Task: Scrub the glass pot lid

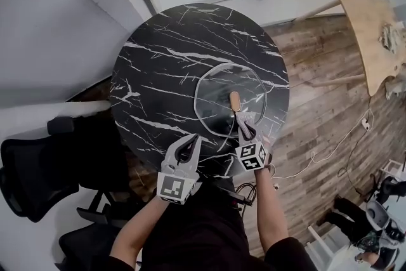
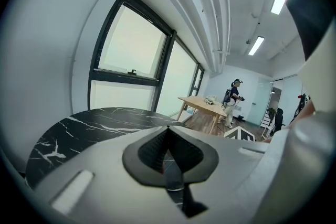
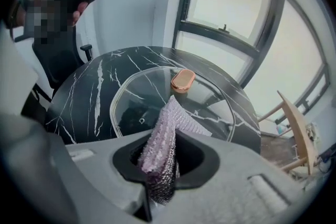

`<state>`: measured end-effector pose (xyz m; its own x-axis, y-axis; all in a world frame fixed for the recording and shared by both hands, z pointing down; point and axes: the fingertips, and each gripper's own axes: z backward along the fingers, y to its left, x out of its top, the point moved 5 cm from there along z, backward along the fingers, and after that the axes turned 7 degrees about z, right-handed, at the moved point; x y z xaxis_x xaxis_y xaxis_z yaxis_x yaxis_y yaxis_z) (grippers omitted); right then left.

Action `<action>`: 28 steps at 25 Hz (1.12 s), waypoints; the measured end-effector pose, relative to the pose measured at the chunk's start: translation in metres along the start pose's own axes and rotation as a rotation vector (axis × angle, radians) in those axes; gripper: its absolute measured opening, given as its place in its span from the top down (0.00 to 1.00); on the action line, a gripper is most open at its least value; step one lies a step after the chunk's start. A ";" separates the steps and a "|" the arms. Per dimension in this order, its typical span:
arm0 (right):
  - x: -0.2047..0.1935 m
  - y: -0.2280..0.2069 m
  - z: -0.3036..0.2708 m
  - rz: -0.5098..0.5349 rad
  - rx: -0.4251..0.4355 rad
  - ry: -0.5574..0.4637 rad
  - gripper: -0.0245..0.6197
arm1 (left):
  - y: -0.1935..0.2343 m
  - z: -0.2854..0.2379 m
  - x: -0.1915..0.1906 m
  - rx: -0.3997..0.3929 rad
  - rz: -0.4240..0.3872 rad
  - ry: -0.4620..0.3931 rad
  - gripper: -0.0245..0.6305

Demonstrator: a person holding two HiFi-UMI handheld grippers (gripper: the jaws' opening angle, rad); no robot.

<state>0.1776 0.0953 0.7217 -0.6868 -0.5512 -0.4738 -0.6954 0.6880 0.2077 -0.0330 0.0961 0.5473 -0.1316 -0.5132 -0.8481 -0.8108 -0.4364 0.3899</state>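
The glass pot lid [image 1: 219, 93] lies flat on the round black marble table [image 1: 165, 66], right of centre, with a copper-coloured knob [image 1: 235, 99] on top. My right gripper [image 1: 245, 129] hovers over the lid's near rim, shut on a pale lilac scrub cloth [image 1: 247, 117]. In the right gripper view the cloth [image 3: 170, 113] pokes up out of the gripper [image 3: 167, 139], just short of the lid [image 3: 149, 86] and its knob [image 3: 182, 80]. My left gripper [image 1: 192, 141] sits at the table's near edge, left of the lid and off it. It [image 2: 168, 132] is shut, with nothing between the jaws.
A black office chair [image 1: 32, 174] stands left of the table. A light wooden table [image 1: 368, 28] stands at the far right, with cables [image 1: 317, 155] on the plank floor. A window wall runs behind the table. A person [image 2: 232, 97] stands far across the room.
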 end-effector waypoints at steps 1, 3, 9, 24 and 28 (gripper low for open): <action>0.001 0.002 0.000 -0.019 -0.001 0.005 0.85 | 0.002 0.004 0.000 -0.005 -0.001 0.002 0.96; 0.003 0.006 0.000 -0.043 -0.004 0.019 0.85 | 0.006 0.011 -0.003 -0.011 -0.007 0.000 0.96; 0.013 0.019 -0.001 -0.122 -0.017 0.061 0.85 | 0.020 0.030 -0.006 -0.029 -0.008 0.001 0.96; 0.033 0.069 -0.007 -0.243 0.068 0.105 0.85 | 0.065 0.072 -0.012 -0.024 -0.004 -0.015 0.96; 0.037 0.079 -0.009 -0.269 0.088 0.111 0.86 | 0.075 0.082 -0.018 -0.016 0.007 -0.004 0.96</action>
<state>0.0956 0.1249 0.7284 -0.5027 -0.7639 -0.4047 -0.8378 0.5459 0.0102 -0.1382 0.1339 0.5626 -0.1394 -0.5128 -0.8471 -0.8009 -0.4447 0.4010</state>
